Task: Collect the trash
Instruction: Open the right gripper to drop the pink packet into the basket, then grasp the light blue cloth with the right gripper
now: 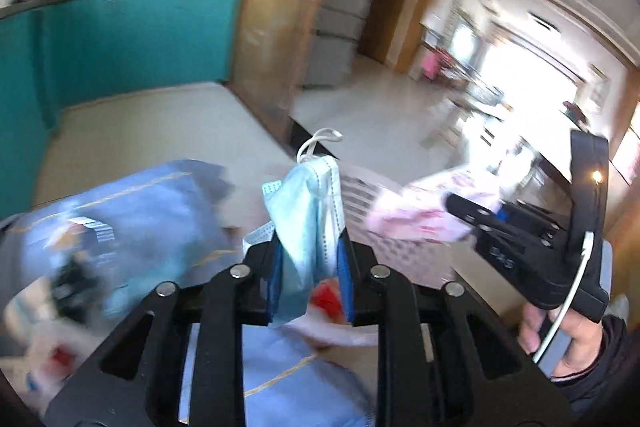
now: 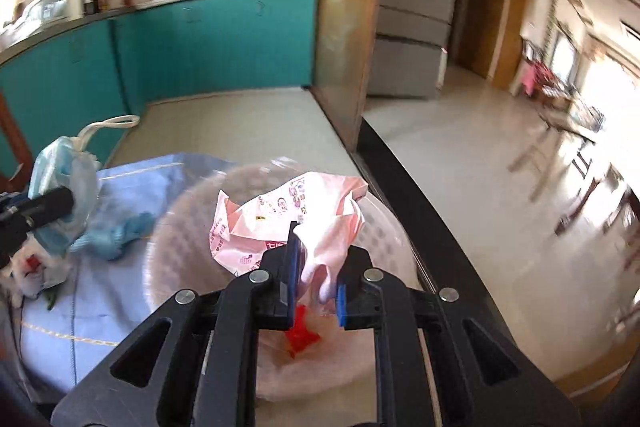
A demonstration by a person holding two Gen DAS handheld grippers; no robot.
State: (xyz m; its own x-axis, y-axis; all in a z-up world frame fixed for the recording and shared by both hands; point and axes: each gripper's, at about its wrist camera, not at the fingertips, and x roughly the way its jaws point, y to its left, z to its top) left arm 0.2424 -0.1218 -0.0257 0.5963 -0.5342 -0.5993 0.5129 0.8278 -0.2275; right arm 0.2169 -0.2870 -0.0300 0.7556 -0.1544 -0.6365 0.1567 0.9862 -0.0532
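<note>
- Left gripper (image 1: pixel 307 267), black with blue pads, is clamped on a crumpled light-blue surgical face mask (image 1: pixel 308 223); I see the mask bunched upward between the pads, its white ear loop (image 1: pixel 320 141) sticking up above it.
- From the right wrist view I see that same left gripper (image 2: pixel 60 205) at the far left, reaching in level with the mask (image 2: pixel 60 187) wrapped around its tip, above the pale blue cloth (image 2: pixel 116 251) with thin gold stitching that covers the surface.
- Just beside that, lower left, small white and red scraps (image 2: pixel 30 269) lie on the cloth; they are too blurred for me to name.
- At centre I see a translucent white plastic basket (image 2: pixel 384 239) with a perforated wall, and something red (image 2: pixel 304 335) lying inside it.
- Right gripper (image 2: pixel 316 267) is pinched on a crinkled pink-and-white printed plastic wrapper (image 2: pixel 280 223), held up over the basket.
- In the left wrist view my right hand (image 1: pixel 568 339) wraps the right gripper's handle at the far right, a white cable (image 1: pixel 568 307) running down it, the tool angled leftward with the wrapper (image 1: pixel 420 215) at its tip above the basket rim (image 1: pixel 360 187).
</note>
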